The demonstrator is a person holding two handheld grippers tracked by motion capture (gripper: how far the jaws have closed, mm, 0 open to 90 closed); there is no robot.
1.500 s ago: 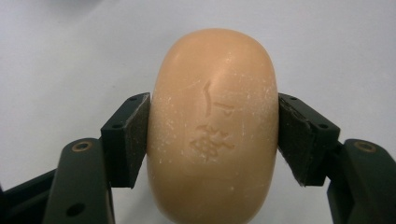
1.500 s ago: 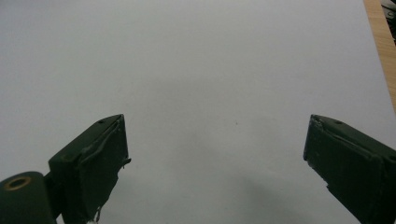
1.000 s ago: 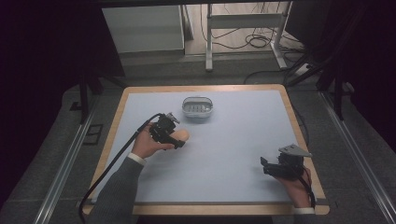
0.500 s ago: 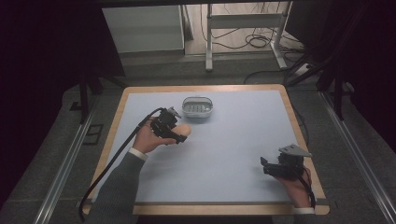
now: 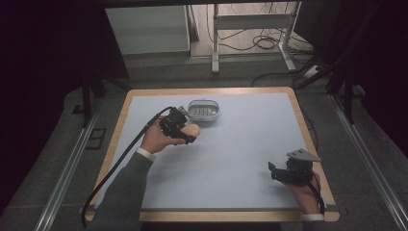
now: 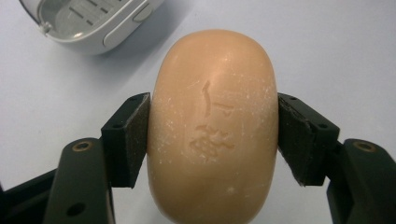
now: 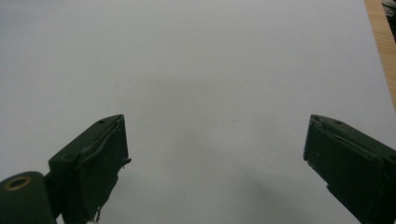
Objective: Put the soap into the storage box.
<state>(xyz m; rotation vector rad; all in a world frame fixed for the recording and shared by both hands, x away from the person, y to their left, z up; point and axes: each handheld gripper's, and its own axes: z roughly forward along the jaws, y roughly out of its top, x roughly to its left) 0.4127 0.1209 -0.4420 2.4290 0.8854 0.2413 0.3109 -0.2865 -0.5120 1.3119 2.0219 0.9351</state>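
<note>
Dim, dark-edged high view; even soft light, faint shadows, slightly grainy close views.

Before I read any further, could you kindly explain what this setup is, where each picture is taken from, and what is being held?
There is no robot here: a person holds a hand-held gripper in each hand at a table with a pale blue top. One picture looks down from above the person's side. The other two come from cameras riding on each gripper, looking along its two black fingers. The left gripper is shut on a peach-coloured bar of soap, pressed from both sides and carried close to an open grey soap dish near the far edge. The right gripper rests near the right edge, fingers wide apart with nothing between them.
</note>
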